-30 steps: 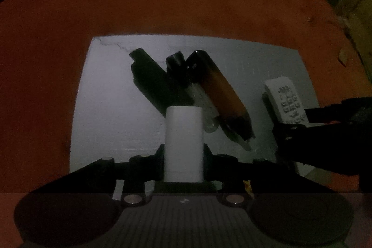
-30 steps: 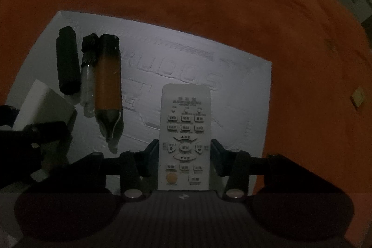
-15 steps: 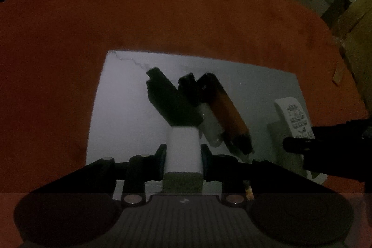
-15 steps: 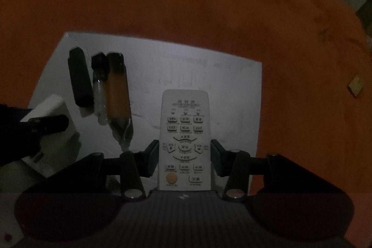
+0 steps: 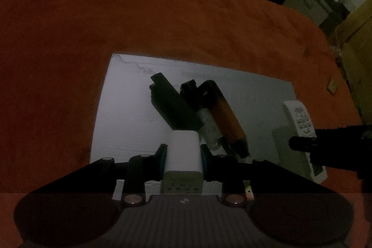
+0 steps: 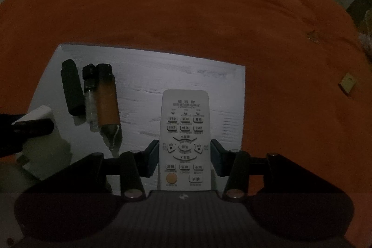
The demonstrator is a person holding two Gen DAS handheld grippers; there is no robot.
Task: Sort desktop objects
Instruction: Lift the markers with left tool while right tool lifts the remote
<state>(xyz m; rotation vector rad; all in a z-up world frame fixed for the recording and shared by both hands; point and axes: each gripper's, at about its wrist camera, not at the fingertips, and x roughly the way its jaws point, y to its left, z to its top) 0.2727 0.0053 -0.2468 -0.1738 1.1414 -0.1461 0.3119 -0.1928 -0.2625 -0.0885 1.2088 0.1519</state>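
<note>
My left gripper (image 5: 183,155) is shut on a white charger block (image 5: 183,152) and holds it above the near edge of a white board (image 5: 130,113). My right gripper (image 6: 184,157) is shut on a white remote control (image 6: 184,131) over the board's right part (image 6: 186,71). On the board lie side by side a black bar (image 5: 173,106), a clear vial with a black cap (image 5: 204,120) and an orange tube with a black cap (image 5: 226,117); they also show in the right wrist view as the bar (image 6: 72,90), the vial (image 6: 90,104) and the tube (image 6: 107,99).
The board lies on an orange cloth (image 5: 162,22) that covers the table. A small tan tag (image 6: 348,83) lies on the cloth at the right. Dark room with furniture lies beyond the far edge.
Both grippers have risen and drawn back with their objects still held, so the board and the three objects on it look smaller and farther away.
</note>
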